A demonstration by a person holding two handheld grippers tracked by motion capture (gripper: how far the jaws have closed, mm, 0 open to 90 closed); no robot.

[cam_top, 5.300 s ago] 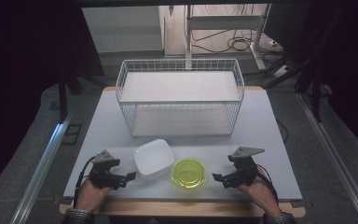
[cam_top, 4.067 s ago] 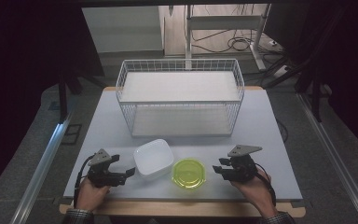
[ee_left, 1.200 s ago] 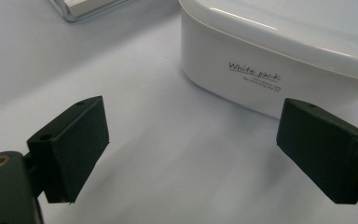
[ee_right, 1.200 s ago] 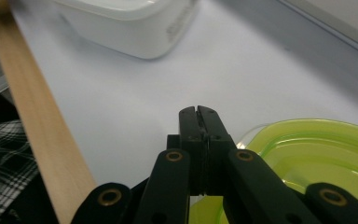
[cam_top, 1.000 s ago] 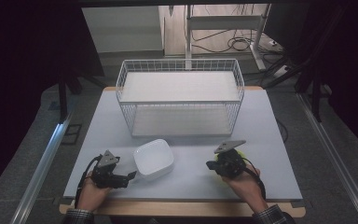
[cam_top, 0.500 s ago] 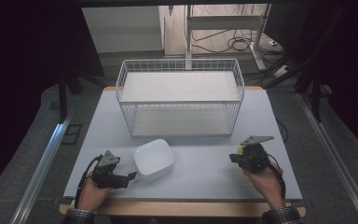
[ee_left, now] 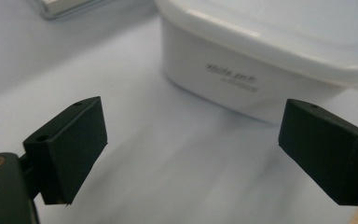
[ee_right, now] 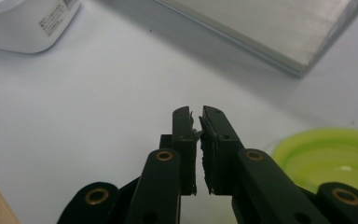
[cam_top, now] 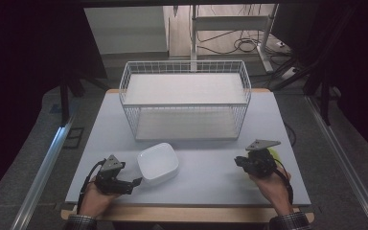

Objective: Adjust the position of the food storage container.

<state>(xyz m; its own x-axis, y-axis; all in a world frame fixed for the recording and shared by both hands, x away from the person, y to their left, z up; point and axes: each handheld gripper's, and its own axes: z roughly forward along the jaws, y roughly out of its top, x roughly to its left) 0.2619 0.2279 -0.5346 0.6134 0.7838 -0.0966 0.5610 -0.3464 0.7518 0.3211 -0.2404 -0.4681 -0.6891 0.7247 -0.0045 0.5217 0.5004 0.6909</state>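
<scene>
A white square container (cam_top: 158, 162) sits on the near middle of the table, top side down. My left gripper (cam_top: 135, 184) rests just left of it, jaws wide open, with the container's side (ee_left: 270, 56) ahead between them and nothing touching. At the near right, my right gripper (cam_top: 237, 162) points left with its jaws (ee_right: 198, 116) pressed together. A yellow-green lid (cam_top: 274, 154) peeks out from behind that gripper. It lies tight against the right jaw in the right gripper view (ee_right: 326, 154), where the grip point itself is hidden.
A white wire basket (cam_top: 187, 64) stands across the middle of the table behind both grippers. Its metal base edge (ee_right: 261, 28) is visible past the right jaws. The table's wooden front edge (cam_top: 187, 213) runs just under the person's hands.
The right gripper reached left to the green lid in the middle, then swung back to the right with the lid moving along. The left gripper and white container have stayed put.
</scene>
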